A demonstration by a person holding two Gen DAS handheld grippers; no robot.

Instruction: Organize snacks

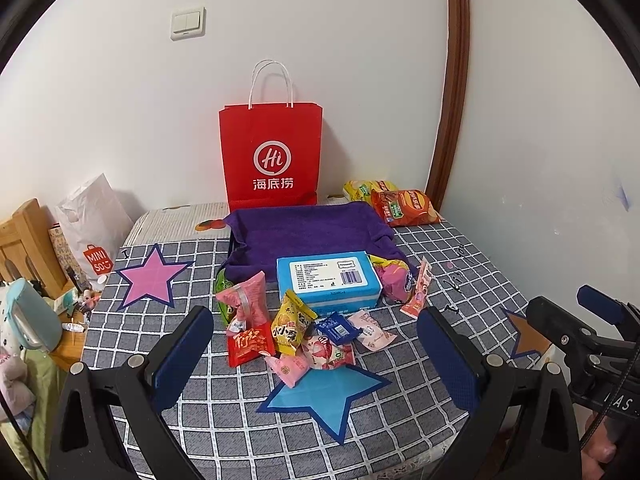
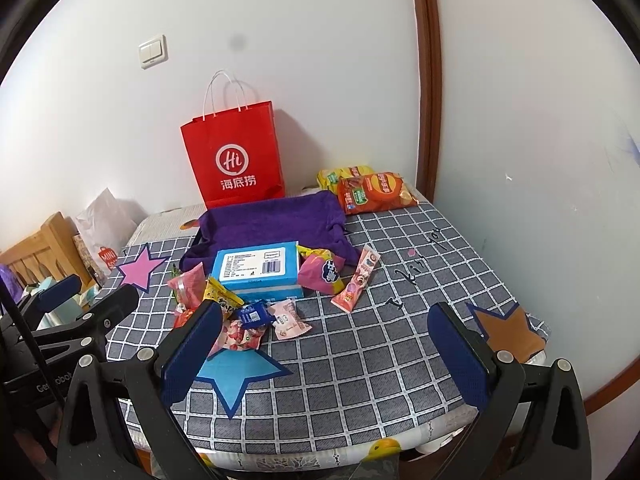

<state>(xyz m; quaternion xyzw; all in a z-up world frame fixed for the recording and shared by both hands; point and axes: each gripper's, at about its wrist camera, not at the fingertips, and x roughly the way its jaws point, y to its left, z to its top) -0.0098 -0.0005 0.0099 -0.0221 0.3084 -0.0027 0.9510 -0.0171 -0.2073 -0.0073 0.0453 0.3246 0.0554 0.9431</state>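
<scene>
Grippers both spread wide, nothing held: left gripper [image 1: 316,354] hovered above the near table edge, aimed at the snack pile; right gripper [image 2: 326,346] hovered above bare checked tablecloth [image 2: 380,360], aimed right of the pile. Lay loose between left fingers: red packet [image 1: 250,345], yellow packet [image 1: 292,322], dark blue packet [image 1: 338,328], pale pink wrapper [image 1: 374,330], strawberry-print packet [image 1: 328,354], partly over blue star sticker [image 1: 324,396]. Stood just behind, tall pink packet [image 1: 250,298] with green packet [image 1: 222,286] at its left. Sat beyond those, blue box [image 1: 330,278], barcode up, touching front edge of purple cloth-lined tray [image 1: 304,228]. Lay right of box: magenta bag [image 1: 394,282], then slim pink stick packet [image 1: 418,288]. Rested near back right corner, orange chip bag [image 1: 406,208] overlapping yellow chip bag [image 1: 362,190]. Stood upright against wall behind tray, red paper bag [image 1: 272,156]. Also on cloth: pink star sticker [image 1: 150,278] at left, brown star sticker [image 2: 508,330] at right.
</scene>
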